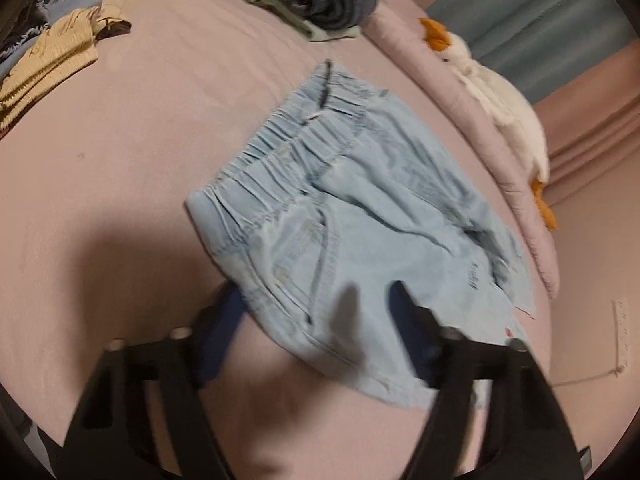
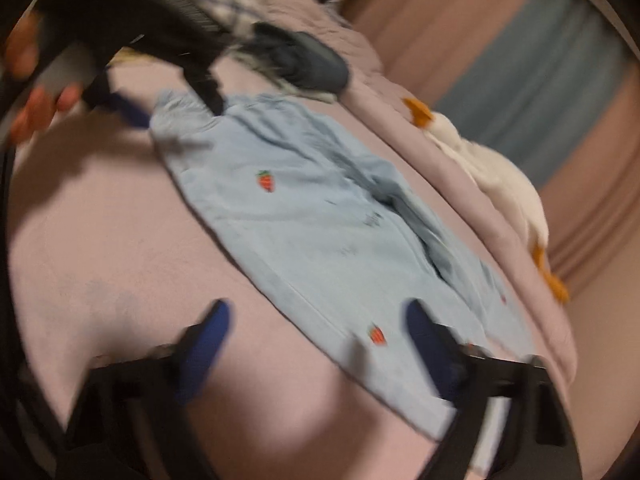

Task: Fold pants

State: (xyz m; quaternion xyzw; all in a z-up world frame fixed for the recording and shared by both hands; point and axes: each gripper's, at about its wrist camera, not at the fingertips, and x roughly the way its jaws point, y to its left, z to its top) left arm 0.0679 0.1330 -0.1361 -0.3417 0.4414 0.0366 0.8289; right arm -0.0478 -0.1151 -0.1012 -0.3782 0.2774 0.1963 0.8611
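Light-blue pants are lying mid-frame on a pink bed; the left gripper and right gripper are hovering at lower frame, jaws apart, straddling the fabric's edge.

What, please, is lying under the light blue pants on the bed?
The pants lie on the pink bed sheet; whatever they cover is hidden.

Pretty dim, warm indoor light, both shots smeared with motion blur, heavy fisheye bending and dark corners, plus soft shadows on the bedsheet right under each gripper's fingers.
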